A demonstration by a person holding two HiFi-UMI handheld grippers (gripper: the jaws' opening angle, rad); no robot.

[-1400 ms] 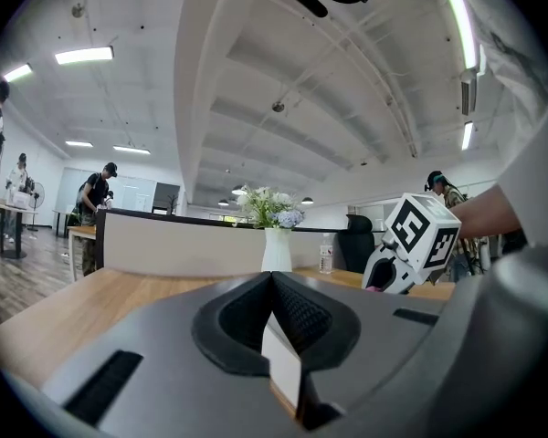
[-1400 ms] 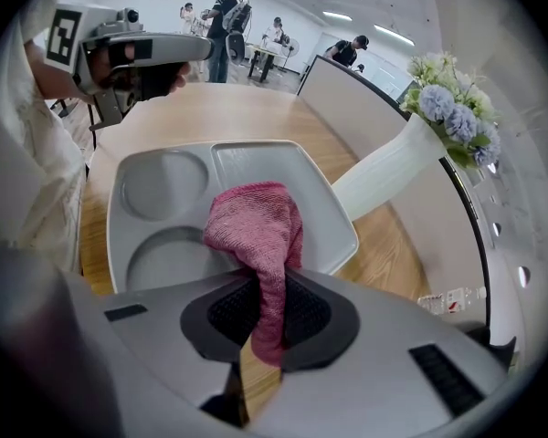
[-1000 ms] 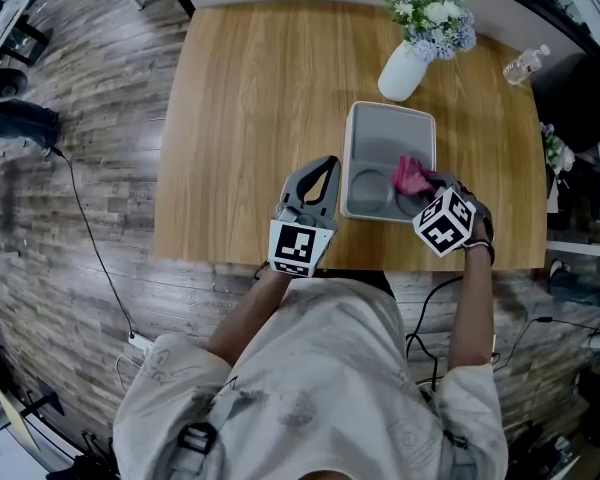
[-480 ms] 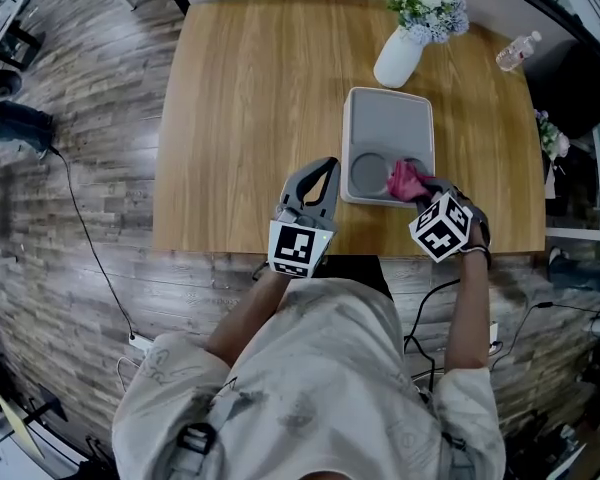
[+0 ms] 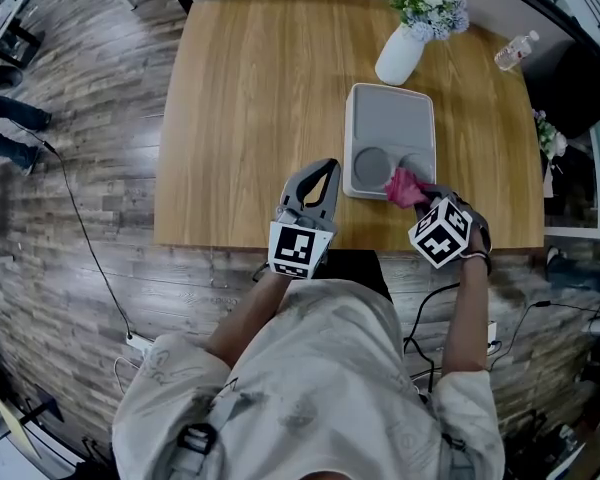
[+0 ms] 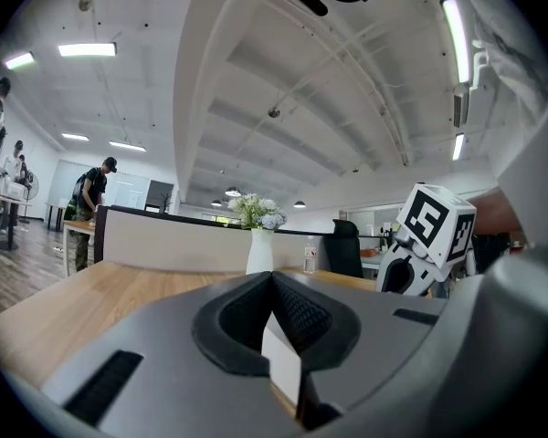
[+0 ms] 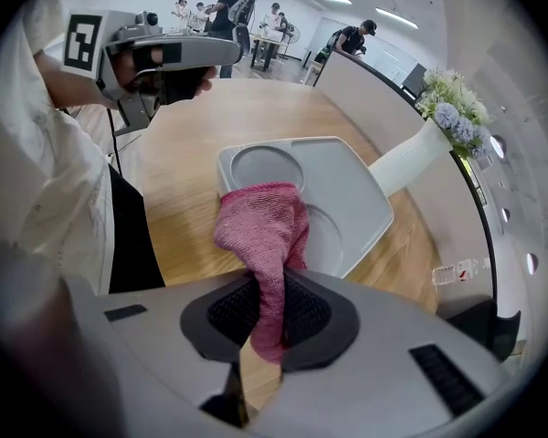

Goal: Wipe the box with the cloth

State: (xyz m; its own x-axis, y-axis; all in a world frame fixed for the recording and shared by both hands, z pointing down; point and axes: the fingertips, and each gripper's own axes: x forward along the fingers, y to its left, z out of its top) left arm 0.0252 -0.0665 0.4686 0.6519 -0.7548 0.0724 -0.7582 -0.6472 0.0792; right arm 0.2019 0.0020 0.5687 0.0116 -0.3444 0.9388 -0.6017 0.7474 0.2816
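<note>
Cloth [image 7: 263, 231], pink and knitted, hangs pinched between the jaws of the right gripper [image 5: 426, 198]. Its free end rests on the near rim of the grey box [image 5: 390, 118], by 2 round recesses. Wiping looks under way at that edge, and the far half seems left to do. The left gripper [image 5: 320, 171] is pressed together on nothing, just beside the box. The wooden table [image 5: 250, 98] carries a white flower vase [image 5: 398, 56] in an open office.

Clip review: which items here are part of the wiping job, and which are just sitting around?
In the job: box; pink cloth at its near edge; right gripper, shut on that cloth.

Lying about: vase of flowers on the table; water bottle; left gripper, shut, empty.
</note>
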